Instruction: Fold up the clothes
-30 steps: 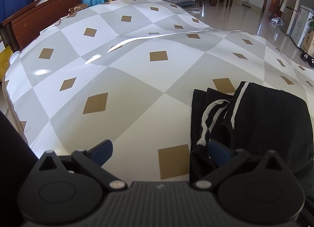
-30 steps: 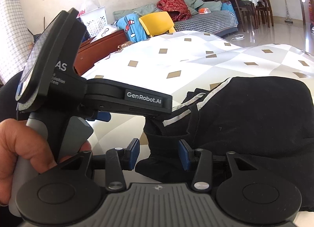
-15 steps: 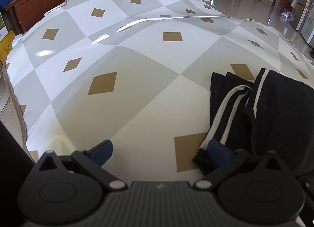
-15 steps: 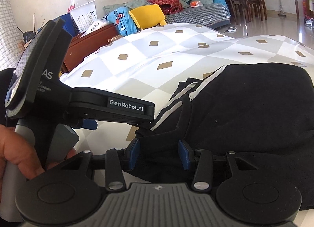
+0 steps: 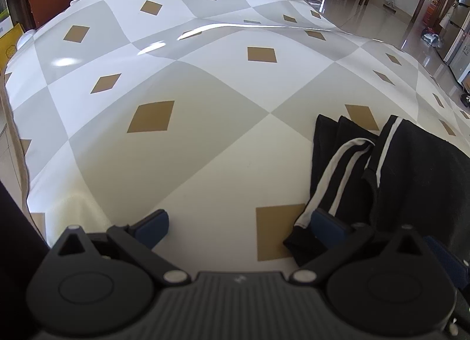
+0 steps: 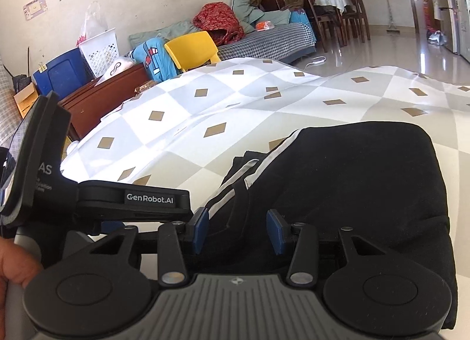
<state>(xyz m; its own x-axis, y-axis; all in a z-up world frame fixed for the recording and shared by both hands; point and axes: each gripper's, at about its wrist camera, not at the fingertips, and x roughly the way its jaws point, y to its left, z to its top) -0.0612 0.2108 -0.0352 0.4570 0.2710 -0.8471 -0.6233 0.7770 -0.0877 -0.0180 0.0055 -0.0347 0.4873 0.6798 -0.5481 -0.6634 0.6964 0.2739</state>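
A folded black garment with white side stripes lies on the checked tablecloth, at the right of the left wrist view. My left gripper is open wide over the cloth, its right pad against the garment's near corner. In the right wrist view the black garment fills the lower right. My right gripper stands part open, with the garment's near edge lying between its blue pads. The left gripper's body shows at the left there, held by a hand.
The tablecloth's left edge drops off near a brown wooden bench. A yellow chair, a sofa with piled cloth and shiny floor lie beyond the table.
The left gripper has moved forward over the table, staying open. The garment's edge now lies between the right gripper's pads, whose gap is unchanged; the right view has tilted up.
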